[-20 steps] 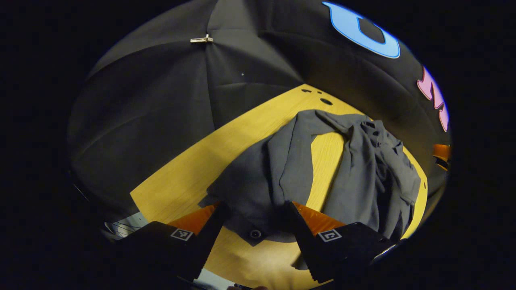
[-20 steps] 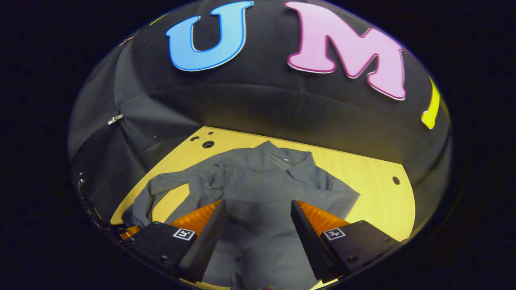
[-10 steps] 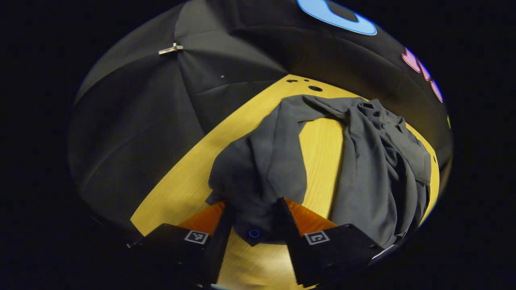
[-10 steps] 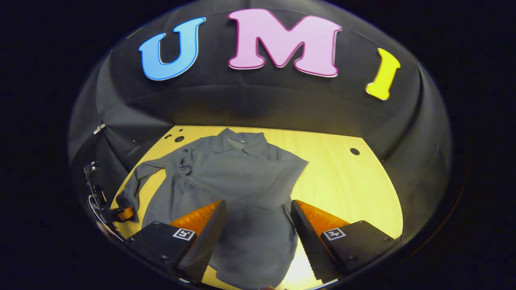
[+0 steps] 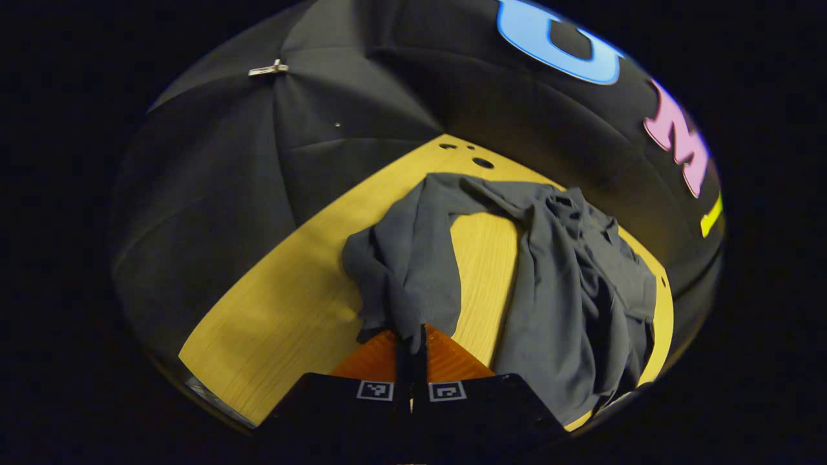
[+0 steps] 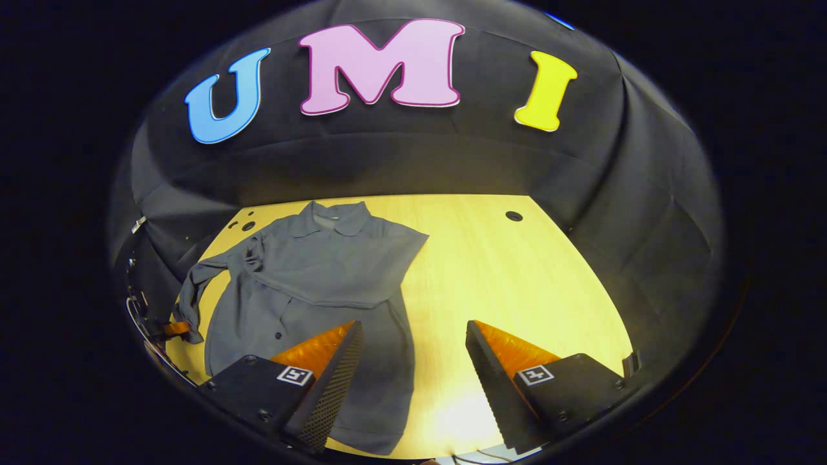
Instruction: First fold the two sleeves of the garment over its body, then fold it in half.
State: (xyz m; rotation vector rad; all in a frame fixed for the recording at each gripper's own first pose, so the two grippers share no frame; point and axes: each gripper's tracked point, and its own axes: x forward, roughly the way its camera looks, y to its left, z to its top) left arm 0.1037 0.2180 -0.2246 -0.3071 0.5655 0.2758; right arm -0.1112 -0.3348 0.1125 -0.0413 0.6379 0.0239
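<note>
Garment (image 6: 310,278) lies at 10 o'clock on table (image 6: 517,278) in right gripper view; thin, limp, light cloth. Left gripper (image 5: 411,342) pinches sleeve (image 5: 400,271) cuff, a sound hold. Right gripper (image 6: 413,361) wide, empty. Expect sagging; grip hems or cuffs.

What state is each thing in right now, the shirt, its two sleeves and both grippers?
Shirt: lying collar-up on the table, not yet folded in half.
Right sleeve: folded across the body.
Left sleeve: bunched, its end pinched and raised.
Left gripper: shut on the left sleeve.
Right gripper: open, holding nothing.
</note>
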